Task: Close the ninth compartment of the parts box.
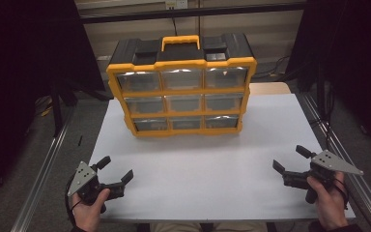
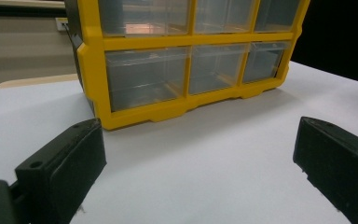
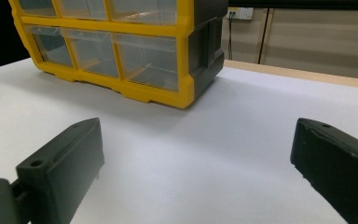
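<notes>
While both hands rest at the near corners of the white tabletop, I see my left tongs and right tongs spread wide, gripping nothing. Well ahead of them stands the yellow drawer organizer, upright at the far middle, its clear drawers closed.

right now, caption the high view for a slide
Both open tongs rest apart before a closed yellow drawer organizer.

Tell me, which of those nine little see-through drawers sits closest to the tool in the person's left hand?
The bottom-left drawer of the yellow organizer. It sits in the lowest row at the corner facing the left tool; the others are higher or further right.
</notes>
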Tool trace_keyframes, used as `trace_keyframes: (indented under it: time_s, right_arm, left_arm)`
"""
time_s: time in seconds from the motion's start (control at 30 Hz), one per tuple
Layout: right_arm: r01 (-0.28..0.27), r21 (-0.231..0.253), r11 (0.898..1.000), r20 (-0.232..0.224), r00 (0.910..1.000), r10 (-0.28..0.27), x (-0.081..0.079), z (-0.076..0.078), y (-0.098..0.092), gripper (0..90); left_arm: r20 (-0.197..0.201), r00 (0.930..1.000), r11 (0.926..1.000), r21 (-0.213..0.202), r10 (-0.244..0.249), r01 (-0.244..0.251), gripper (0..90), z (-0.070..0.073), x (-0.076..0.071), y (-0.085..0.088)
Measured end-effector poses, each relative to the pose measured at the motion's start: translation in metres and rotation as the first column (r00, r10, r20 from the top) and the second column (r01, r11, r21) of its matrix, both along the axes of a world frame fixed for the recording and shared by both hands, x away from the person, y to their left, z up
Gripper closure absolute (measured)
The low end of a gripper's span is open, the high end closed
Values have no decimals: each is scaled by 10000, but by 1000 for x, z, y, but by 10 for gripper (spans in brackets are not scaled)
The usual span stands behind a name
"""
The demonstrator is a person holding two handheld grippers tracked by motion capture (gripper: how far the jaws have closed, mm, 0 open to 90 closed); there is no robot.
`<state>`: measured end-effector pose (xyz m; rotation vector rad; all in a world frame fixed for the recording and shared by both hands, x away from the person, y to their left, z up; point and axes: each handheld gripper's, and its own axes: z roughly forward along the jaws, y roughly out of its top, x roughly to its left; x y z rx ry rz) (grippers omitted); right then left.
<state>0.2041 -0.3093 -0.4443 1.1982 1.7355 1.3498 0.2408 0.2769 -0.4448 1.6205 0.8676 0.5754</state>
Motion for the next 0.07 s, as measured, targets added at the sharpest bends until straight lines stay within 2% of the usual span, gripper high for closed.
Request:
trace_keyframes:
  time_s: [0.07]
  right_arm:
    - [-30, 34, 10000, -9, 10000, 30, 1, 0, 0, 22]
  left_arm:
    - [16, 10000, 10000, 66, 27, -27, 23, 0, 0, 0]
